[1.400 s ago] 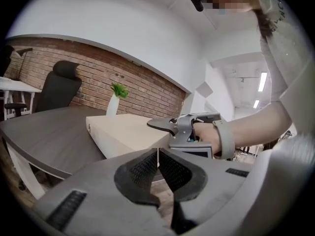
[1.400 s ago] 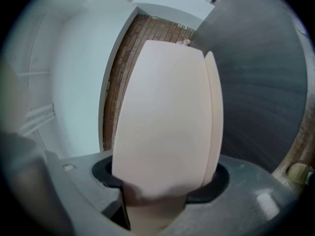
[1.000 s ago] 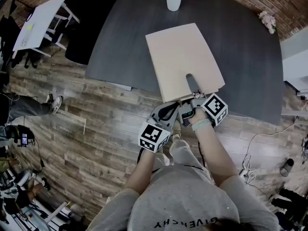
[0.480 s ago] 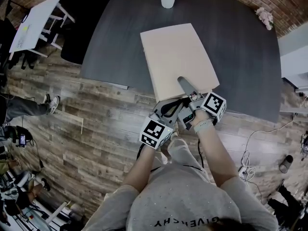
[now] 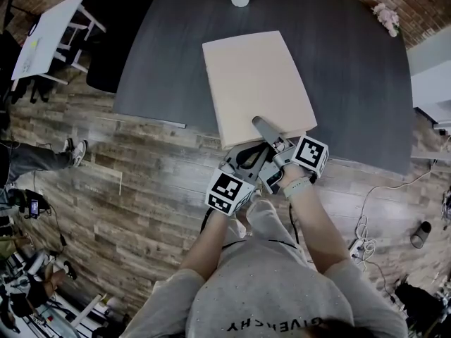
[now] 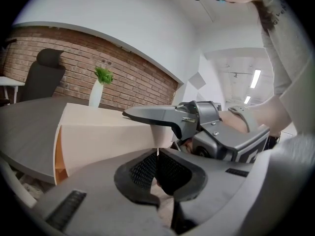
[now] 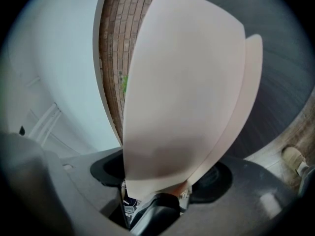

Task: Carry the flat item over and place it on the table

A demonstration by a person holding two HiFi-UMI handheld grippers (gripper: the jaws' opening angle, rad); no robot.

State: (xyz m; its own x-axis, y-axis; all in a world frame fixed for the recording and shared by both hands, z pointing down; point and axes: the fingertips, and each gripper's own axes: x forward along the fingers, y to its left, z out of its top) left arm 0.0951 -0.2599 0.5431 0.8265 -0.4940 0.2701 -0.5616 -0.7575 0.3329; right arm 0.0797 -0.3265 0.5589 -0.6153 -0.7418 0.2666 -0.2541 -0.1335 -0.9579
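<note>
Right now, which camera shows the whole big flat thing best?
The head view: the whole flat item shows, lying over the dark table. The left gripper view shows only its near end, side-on; the right gripper view is filled by its surface up close.

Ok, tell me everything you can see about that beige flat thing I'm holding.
The flat item is a beige rectangle, seemingly thin card or paper, in two layers that gape open along one side. It is held roughly level over the dark table, its near edge jutting past the table's rim. The right claw clamps that near edge, one jaw lying on top; the left claw pinches the same edge beside it. Whether it rests on the table is unclear.
</note>
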